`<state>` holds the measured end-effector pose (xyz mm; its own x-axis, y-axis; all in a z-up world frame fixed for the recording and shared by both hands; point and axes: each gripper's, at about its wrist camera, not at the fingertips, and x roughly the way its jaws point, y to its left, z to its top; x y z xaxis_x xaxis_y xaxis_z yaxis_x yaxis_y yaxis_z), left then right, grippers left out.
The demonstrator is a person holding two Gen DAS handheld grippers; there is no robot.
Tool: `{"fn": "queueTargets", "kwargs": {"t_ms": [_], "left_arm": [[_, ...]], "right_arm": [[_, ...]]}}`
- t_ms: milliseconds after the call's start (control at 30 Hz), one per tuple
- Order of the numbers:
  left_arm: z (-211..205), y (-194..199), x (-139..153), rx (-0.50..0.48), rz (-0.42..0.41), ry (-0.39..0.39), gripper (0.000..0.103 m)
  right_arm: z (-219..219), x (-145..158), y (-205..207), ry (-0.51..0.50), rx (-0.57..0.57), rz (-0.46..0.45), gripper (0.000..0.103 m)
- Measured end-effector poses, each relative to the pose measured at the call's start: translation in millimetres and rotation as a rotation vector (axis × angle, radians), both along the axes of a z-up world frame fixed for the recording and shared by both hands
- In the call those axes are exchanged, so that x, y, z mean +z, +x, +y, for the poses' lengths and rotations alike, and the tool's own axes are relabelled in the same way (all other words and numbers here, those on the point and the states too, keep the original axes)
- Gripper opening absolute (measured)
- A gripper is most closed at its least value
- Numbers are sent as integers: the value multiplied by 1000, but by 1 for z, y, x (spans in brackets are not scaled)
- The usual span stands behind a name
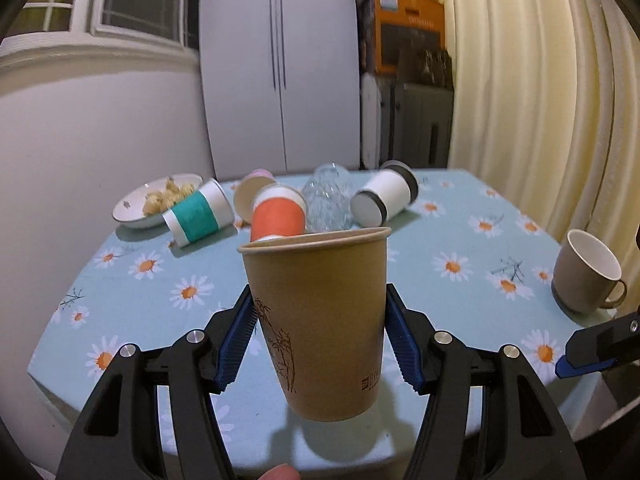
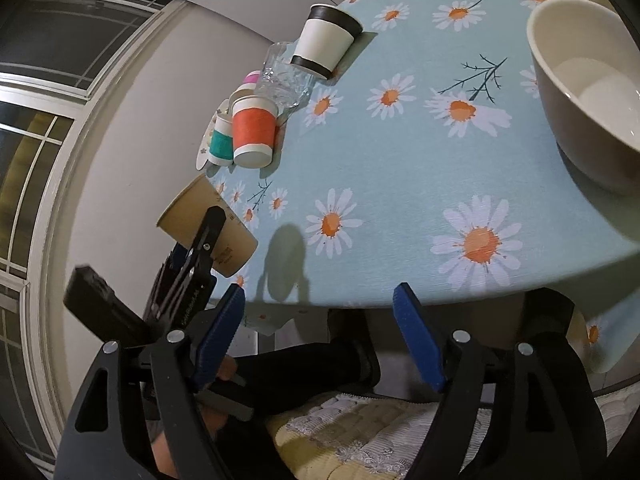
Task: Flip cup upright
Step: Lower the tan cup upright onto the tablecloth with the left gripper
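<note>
Brown cup (image 1: 320, 320): matt kraft paper. Mug (image 1: 586, 276): glossy glazed ceramic. Tumbler (image 1: 328, 200): clear cut glass. Counter cloth (image 1: 460, 232): matt printed fabric. Left gripper (image 1: 320, 344): black plastic, ribbed blue jaw pads, shiny metal pins.

Warm indoor light falls from above, leaving a glare streak on the grey cabinet (image 1: 280, 60) and a soft shadow of the paper cup (image 1: 320, 320) on the table (image 1: 460, 240). Both fisheye views bend heavily, with black corners. The orange box (image 1: 408, 28) and the curtain (image 1: 520, 100) look smeared; the window (image 2: 36, 128) is dark.
</note>
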<state>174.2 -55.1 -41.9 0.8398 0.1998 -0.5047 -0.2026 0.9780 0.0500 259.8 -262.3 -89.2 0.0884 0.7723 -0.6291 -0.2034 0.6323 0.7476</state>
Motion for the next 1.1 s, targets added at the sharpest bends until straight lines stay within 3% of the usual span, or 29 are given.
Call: {"fn": "queueTargets", "kwargs": {"t_ms": [167,367,567,733,967,1100], "left_arm": [[-4,-11,-7,10,-143,-9,61],[-12,-16,-25,35,-232,32,60],[-20,-15,-46,32,-254,91,60],[-17,-14,-54,53,-289,75,60],[-29,-16,-70,45,-294,185,62],[-30,-18,-73,50,-303,179,62]], "right_arm": [[-2,-2,2,6,-13,15,76],[-5,-9,4,19,-19,48,76],[-2,-10,3,29,-8,64,76],[-1,-12,3,27,-3,73,76],[-3,-15,6,20,-29,81,76],[-4,-15,5,17,-27,80,76]]}}
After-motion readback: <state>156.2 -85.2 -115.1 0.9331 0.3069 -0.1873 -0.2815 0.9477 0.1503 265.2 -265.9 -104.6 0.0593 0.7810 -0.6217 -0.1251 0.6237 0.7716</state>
